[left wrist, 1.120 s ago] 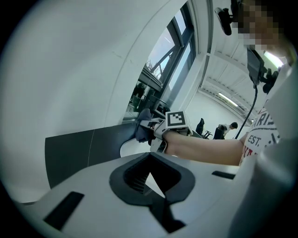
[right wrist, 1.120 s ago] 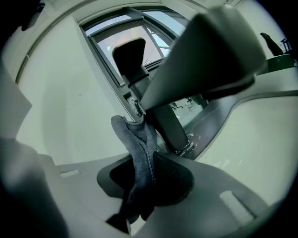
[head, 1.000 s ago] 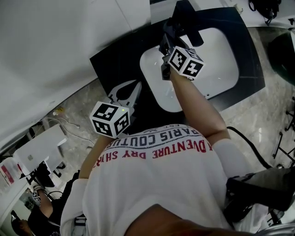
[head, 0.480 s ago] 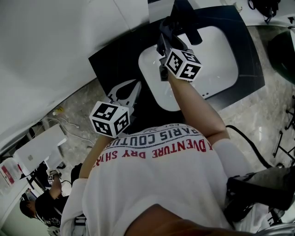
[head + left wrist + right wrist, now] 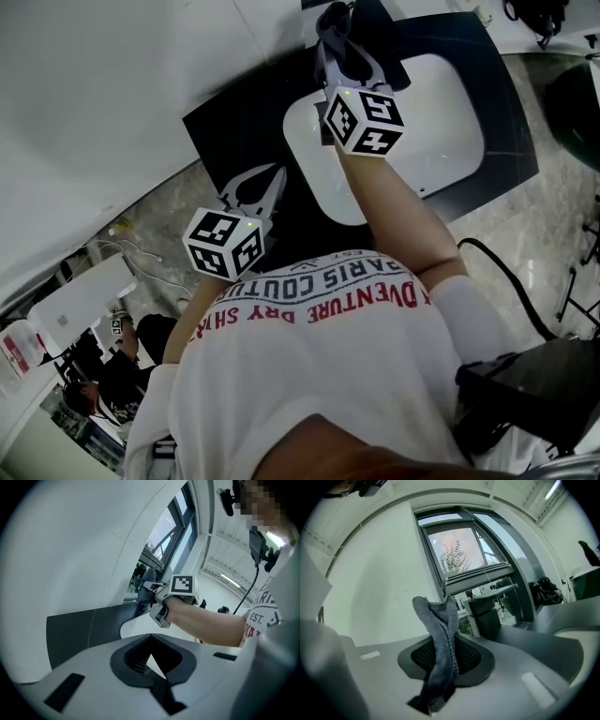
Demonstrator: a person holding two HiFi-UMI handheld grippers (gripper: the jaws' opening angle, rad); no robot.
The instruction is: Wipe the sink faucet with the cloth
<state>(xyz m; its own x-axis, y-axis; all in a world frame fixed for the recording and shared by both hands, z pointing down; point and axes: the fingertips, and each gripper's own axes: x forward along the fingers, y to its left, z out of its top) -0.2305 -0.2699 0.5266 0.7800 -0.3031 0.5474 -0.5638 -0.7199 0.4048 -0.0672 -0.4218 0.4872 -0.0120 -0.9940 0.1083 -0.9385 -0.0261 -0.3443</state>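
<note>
Black counter (image 5: 230,131) with a white sink basin (image 5: 441,112) set in it. At the basin's back edge, right gripper (image 5: 443,644) clamped tight on a grey cloth (image 5: 437,616) — folds standing upright out of the pads, near the dark faucet (image 5: 487,616). Left gripper (image 5: 277,174) low over the counter's front edge, jaws together, gripping nothing.
</note>
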